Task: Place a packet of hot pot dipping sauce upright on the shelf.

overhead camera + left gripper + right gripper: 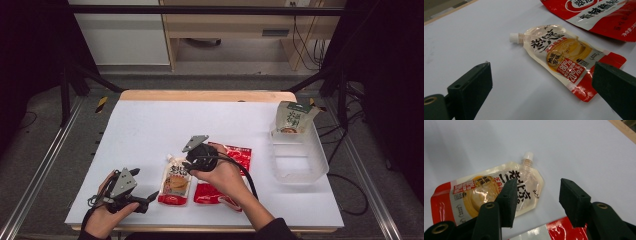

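Bright overhead light floods the white table (150, 125), surroundings fall dark, and close black jaws blur softly.

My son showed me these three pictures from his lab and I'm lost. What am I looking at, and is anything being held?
A person sits at a white table holding a hand-operated two-jaw gripper in each hand: the left gripper and the right gripper. One picture looks down from above; the other two come from cameras riding on each gripper. On the table lie a spouted sauce pouch, a red packet and a clear plastic bin with a green-topped packet leaning in it. Both grippers are open, holding nothing; the right hovers over the pouch.
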Available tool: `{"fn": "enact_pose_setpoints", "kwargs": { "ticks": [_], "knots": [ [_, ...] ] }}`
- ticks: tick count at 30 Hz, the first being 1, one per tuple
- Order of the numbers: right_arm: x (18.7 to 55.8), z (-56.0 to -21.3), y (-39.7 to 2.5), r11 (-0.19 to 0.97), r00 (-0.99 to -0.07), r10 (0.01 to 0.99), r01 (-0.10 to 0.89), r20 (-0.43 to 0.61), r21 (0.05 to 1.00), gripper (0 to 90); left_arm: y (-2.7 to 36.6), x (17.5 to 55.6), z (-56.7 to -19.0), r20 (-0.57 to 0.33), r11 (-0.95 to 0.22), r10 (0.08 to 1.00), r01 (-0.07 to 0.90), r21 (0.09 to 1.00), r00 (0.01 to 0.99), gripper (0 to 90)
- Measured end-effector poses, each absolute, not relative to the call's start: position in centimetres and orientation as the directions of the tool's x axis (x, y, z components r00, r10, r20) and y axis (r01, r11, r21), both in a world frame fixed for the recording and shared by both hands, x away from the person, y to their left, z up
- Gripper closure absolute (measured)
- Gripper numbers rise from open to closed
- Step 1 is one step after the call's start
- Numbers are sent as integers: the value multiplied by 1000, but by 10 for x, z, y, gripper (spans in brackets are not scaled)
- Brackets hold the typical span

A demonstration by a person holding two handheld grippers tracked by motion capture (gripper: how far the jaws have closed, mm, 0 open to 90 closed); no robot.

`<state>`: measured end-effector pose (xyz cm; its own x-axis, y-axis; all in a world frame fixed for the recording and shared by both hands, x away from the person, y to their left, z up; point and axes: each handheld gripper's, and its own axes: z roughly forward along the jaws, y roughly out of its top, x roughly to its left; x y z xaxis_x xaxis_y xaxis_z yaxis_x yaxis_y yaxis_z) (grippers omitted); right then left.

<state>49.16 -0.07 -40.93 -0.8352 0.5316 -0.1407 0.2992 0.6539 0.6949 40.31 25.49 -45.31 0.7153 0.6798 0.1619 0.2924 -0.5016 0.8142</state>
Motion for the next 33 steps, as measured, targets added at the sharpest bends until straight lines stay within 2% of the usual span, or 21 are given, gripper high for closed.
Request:
{"fn": "enact_pose_setpoints", "kwargs": {
  "ticks": [10,27,33],
  "knots": [
    [505,-434,12,629,-817,570,366,-87,686,555,249,403,-456,148,-503,674,304,809,724,38],
    [520,-467,10,603,-788,616,473,2,642,521,247,404,-458,149,-518,669,313,796,728,38],
    [520,-468,12,609,-798,603,473,16,637,524,247,405,-459,153,-521,671,315,793,725,39]
  ]
}}
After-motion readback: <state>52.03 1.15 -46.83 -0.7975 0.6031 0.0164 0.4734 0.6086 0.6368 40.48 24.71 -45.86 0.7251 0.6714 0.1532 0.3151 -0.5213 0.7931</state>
